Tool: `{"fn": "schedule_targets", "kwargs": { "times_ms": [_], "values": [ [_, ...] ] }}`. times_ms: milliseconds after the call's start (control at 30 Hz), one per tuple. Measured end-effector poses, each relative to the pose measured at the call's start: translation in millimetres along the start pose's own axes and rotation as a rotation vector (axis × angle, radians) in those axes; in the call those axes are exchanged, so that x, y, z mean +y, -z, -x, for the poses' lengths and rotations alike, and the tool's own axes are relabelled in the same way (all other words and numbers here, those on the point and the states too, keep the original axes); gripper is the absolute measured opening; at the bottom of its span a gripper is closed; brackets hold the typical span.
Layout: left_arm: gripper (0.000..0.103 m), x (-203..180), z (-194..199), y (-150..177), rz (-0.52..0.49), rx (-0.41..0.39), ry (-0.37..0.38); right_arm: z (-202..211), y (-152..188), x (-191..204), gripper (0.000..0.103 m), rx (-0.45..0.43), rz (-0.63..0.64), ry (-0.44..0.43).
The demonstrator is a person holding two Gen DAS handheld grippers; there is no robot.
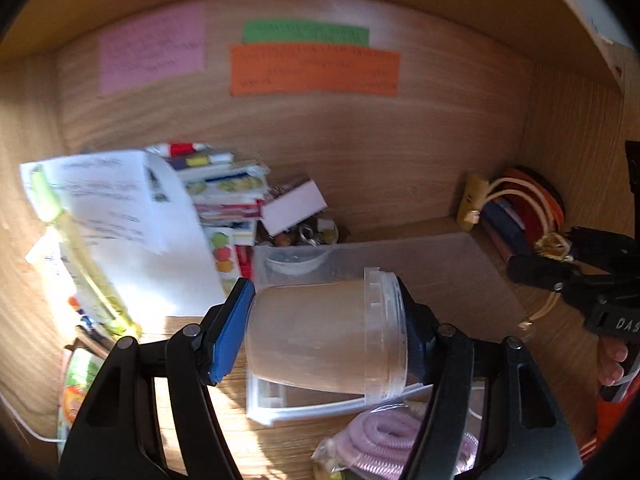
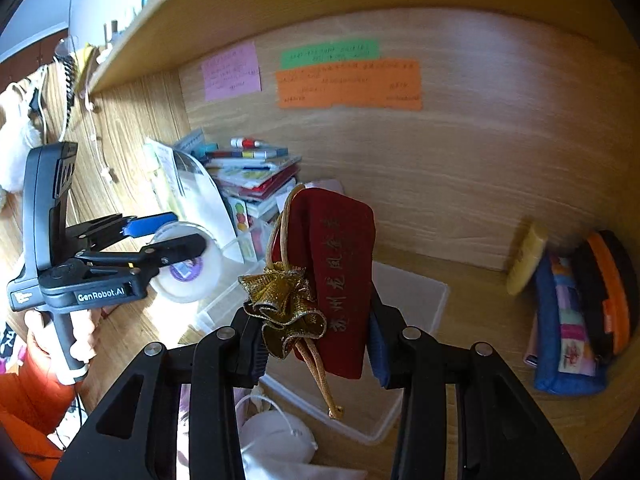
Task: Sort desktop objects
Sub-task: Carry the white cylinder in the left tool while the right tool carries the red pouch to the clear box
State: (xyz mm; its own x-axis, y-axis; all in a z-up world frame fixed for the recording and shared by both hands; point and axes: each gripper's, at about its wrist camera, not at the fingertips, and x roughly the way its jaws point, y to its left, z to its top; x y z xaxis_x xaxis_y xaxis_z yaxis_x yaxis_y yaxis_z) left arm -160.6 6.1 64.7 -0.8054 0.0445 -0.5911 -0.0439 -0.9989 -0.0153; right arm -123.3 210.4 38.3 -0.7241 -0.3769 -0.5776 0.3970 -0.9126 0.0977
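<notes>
Left gripper pinches a clear tub sideways between its blue pads, base against one pad, threaded mouth against the other; tub held in the air above the desk, nothing visible inside. Right gripper clamps a red pouch, lifted clear of the desk, gold lettering down its face, gold frilled neck bunched at the left pad, gold cord hanging loose below. From the right wrist view the left gripper sits off to the left, a hand on its grip. Under both grippers lies a clear bin, near the desk's middle; contents hard to tell through blur. Just in front of it, toward the near edge, a bagged pink coil and a white mask. Desk is wood grain, boxed in by a wood back panel and a shelf overhead. Pink note, green note and orange note stuck on the panel. Back left corner: stack of books and papers, white sheets leaning over it. Back right corner: cases standing upright, blue and orange-black.
</notes>
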Motion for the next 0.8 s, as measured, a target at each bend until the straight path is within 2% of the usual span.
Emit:
{"fn": "schedule_targets", "kwargs": {
  "times_ms": [367, 600, 800],
  "values": [
    [0.066, -5, -50, 4, -0.009, 0.157, 0.055, -60, 9, -11, 0.037, 0.143, -0.007, 0.005],
    [0.066, -11, -69, 12, -0.042, 0.213, 0.050, -78, 27, -16, 0.037, 0.213, -0.020, 0.023],
    [0.066, -17, -85, 18, -0.054, 0.256, 0.053, -84, 37, -13, 0.037, 0.234, -0.016, 0.040]
  ]
}}
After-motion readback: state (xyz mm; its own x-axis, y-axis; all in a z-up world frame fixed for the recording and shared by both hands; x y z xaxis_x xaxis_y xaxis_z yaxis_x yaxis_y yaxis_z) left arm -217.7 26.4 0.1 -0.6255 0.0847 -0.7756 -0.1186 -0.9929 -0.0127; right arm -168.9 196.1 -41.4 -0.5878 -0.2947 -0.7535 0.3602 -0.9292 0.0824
